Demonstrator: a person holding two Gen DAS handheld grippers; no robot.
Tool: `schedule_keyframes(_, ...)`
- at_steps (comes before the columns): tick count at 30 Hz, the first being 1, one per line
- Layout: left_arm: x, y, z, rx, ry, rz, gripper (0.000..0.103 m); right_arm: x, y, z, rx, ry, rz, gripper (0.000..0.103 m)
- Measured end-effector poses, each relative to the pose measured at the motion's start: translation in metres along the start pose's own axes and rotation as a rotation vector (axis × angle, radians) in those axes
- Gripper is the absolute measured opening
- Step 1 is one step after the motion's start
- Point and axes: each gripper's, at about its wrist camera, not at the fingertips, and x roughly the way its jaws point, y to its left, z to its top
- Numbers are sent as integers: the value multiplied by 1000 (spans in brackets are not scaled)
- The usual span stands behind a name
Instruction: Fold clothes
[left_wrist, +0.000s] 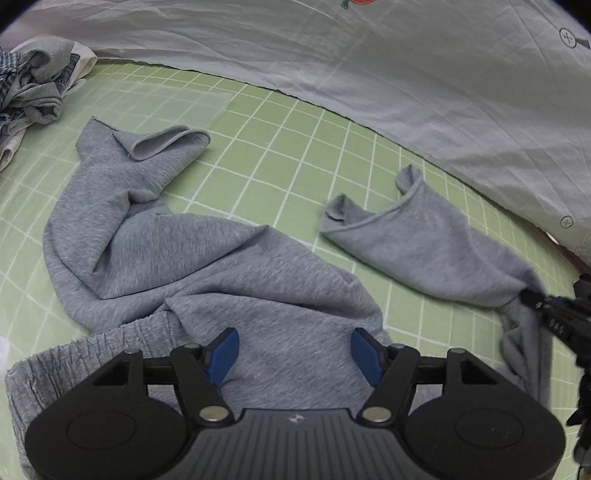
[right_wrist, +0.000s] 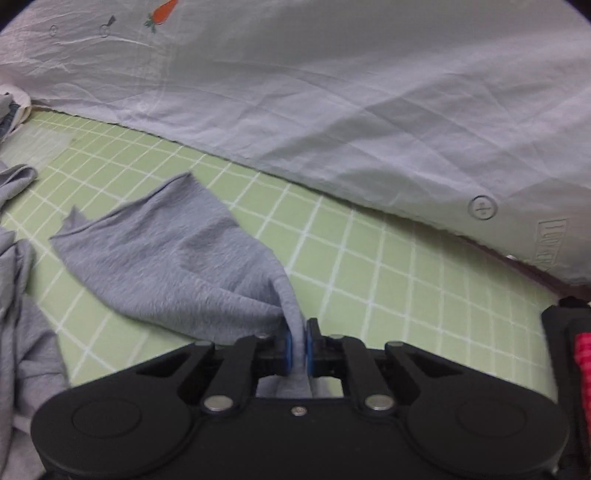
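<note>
Left tongs (left_wrist: 294, 354) nearest: jaws wide apart, holding nothing, hovering over the waist end of the grey sweatpants (left_wrist: 207, 258); the gathered waistband (left_wrist: 74, 350) sits just to their left. Right tongs (right_wrist: 298, 349) pinched tight on a bunched ridge of the same pants, where one leg (right_wrist: 177, 266) runs away ahead and to the left of them.

Pants lie crumpled on the green grid mat (left_wrist: 295, 155), legs splayed apart, the other leg (left_wrist: 122, 192) twisted with its cuff turned over, far ahead-left of the left tongs.

Risks, as I judge them:
- Right grip is on a thin bunch of cloth, not a flat edge; a pull could slip it free or drag the whole garment sideways, since nothing pins the waist.
- Left tongs closing where they hang would likely catch mid-panel cloth, not the waistband, giving a skewed fold.
- Twisted leg would fold in a lump unless flattened first.

Around: a rumpled clothes pile (left_wrist: 33, 85) far left ahead, near the twisted cuff. White sheet (right_wrist: 332, 92) borders the mat ahead of both tongs, near the held leg's cuff; limits room to stretch the legs out.
</note>
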Motion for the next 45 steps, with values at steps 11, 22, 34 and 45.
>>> schedule_keyframes(11, -29, 79, 21, -133, -158, 171, 5, -23, -132, -64, 193, 120, -446, 6)
schedule_keyframes(22, -63, 105, 29, -246, -237, 144, 13, -68, -109, -136, 328, 160, -451, 60)
schedule_keyframes(34, -98, 139, -52, -226, -153, 172, 65, -106, 17, -97, 408, 38, -200, 86)
schedule_keyframes(45, -97, 183, -74, -99, -6, 7, 66, -143, 185, -70, 363, -2, 41, 86)
